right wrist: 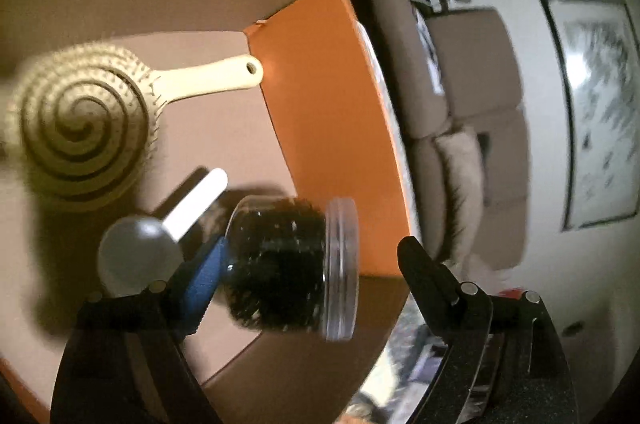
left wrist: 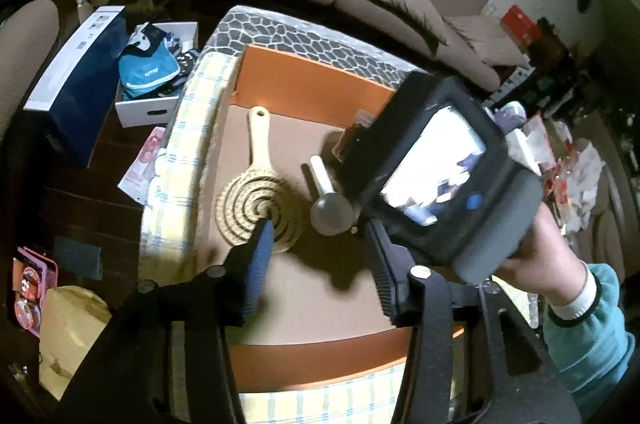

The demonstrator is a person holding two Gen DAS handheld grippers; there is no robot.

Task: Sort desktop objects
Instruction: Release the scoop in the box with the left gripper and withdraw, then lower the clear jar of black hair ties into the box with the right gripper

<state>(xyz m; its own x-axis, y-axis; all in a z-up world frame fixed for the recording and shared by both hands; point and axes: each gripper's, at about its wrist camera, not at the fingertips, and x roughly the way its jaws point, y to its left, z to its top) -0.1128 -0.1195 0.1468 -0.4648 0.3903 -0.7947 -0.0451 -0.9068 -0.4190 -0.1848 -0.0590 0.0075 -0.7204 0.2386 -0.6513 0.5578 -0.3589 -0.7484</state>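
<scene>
The clear jar (right wrist: 292, 264) of dark stuff lies on its side in the orange box (right wrist: 320, 111), between the spread right tongs (right wrist: 308, 280) — draw them straight back so no pad nudges it — while the left tongs (left wrist: 320, 264) hover spread, holding nothing.

An orange box (left wrist: 308, 79) with a brown cardboard floor sits on a yellow checked cloth (left wrist: 192, 143). Directly on that floor lie a cream spiral hairbrush (left wrist: 256, 207), a grey scoop with a white handle (left wrist: 330, 207) and a clear jar of dark contents (right wrist: 288, 264) on its side.
</scene>
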